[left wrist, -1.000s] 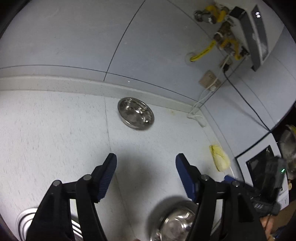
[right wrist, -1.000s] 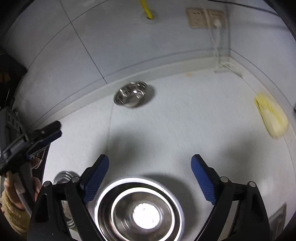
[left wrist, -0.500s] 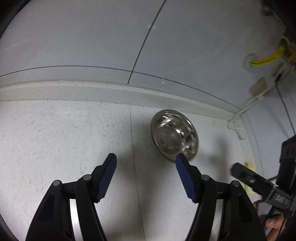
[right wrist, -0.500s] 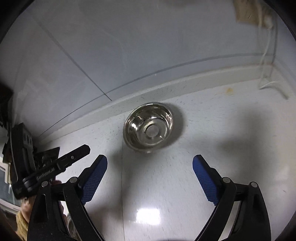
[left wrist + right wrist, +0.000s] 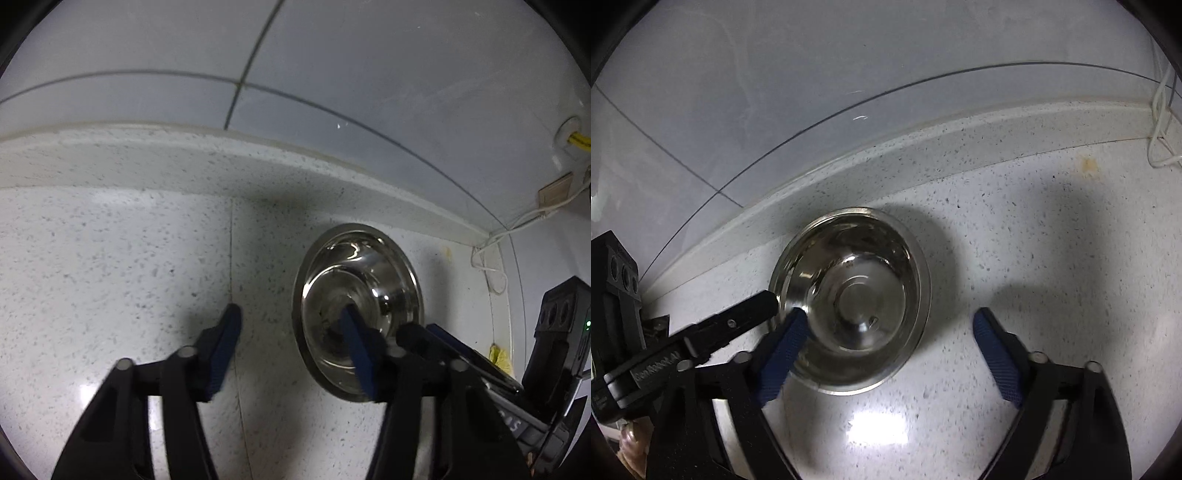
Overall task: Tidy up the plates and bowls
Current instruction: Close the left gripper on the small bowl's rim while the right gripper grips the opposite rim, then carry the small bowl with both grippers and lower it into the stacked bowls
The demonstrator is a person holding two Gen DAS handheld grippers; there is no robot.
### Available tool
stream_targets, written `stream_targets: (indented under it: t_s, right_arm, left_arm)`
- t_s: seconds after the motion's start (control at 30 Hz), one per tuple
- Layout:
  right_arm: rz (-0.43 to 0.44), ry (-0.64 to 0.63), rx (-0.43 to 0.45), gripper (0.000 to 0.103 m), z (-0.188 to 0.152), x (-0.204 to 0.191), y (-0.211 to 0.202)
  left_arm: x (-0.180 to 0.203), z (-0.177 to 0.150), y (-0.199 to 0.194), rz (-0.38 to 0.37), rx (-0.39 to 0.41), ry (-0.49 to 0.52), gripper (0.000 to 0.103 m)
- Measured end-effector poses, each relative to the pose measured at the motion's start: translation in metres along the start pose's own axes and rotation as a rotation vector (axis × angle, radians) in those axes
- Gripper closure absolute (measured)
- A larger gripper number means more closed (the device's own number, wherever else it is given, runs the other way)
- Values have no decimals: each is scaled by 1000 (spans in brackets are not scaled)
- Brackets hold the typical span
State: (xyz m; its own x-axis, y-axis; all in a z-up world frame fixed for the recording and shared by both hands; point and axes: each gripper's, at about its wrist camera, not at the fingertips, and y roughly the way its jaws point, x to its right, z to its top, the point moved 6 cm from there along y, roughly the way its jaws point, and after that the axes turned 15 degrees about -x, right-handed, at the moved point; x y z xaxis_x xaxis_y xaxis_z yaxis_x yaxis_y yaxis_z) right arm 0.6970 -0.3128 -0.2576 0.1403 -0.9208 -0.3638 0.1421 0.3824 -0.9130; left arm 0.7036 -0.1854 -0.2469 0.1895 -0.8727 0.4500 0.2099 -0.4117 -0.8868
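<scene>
Left wrist view: the steel bowl (image 5: pixel 357 312) stands upright on the speckled table (image 5: pixel 110 258), close to the raised back edge under the tiled wall (image 5: pixel 369 55).
Left tongs (image 5: pixel 291 336): jaws apart and just been closing; the right blue pad sits over the bowl's inside, the left pad over bare table, so the bowl's near-left rim lies between them. I cannot tell whether either pad touches it.
In the way: the right tongs (image 5: pixel 458 354) reach in from the right edge and cover the bowl's right rim.
Only here: a white cable (image 5: pixel 495 236), a wall socket (image 5: pixel 554 194) and a yellow hose end (image 5: pixel 578 139) in the corner.

Right wrist view: the same bowl (image 5: pixel 849 299) is seen from above.
Right tongs (image 5: pixel 890 350): jaws wide but just been closing; the left pad overlaps the bowl's left rim, the right pad stands clear of it over the table (image 5: pixel 1052 240).
In the way: the left tongs (image 5: pixel 701 332) come in from the left, tip just beside the bowl's left rim.
Only here: a bright glare patch on the table below the bowl.
</scene>
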Motion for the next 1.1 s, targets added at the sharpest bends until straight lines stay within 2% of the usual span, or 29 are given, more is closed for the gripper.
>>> stream_targets:
  t_s: [0.03, 0.1, 0.2, 0.3, 0.37, 0.57, 0.83, 0.97, 1.1]
  right_arm:
    - [0, 8, -7, 39, 2, 1, 3]
    - [-9, 17, -15, 55, 5, 3, 8]
    - [1, 25, -26, 76, 7, 4, 11]
    - [-19, 32, -19, 90, 8, 5, 11]
    - [-4, 45, -1, 94, 9, 5, 7]
    - [18, 42, 59, 94, 6, -13, -23]
    - [45, -5, 178, 94, -15, -63, -114]
    - [44, -38, 216, 94, -54, -75, -161]
    - [27, -79, 245, 94, -109, -85, -204]
  left_arm:
    - [0, 1, 4, -14, -12, -6, 64]
    - [0, 3, 11, -51, -35, -15, 91]
    - [-4, 6, 17, -79, -43, -32, 96]
    - [-8, 8, 9, -85, -16, -35, 97]
    - [-9, 8, -2, -99, -3, -28, 97]
    - [2, -4, -60, -95, 70, -5, 97]
    - [30, -42, -164, -114, 182, 46, 97]
    - [40, -86, -207, -131, 197, 69, 96]
    - [53, -141, -235, -164, 193, 103, 96]
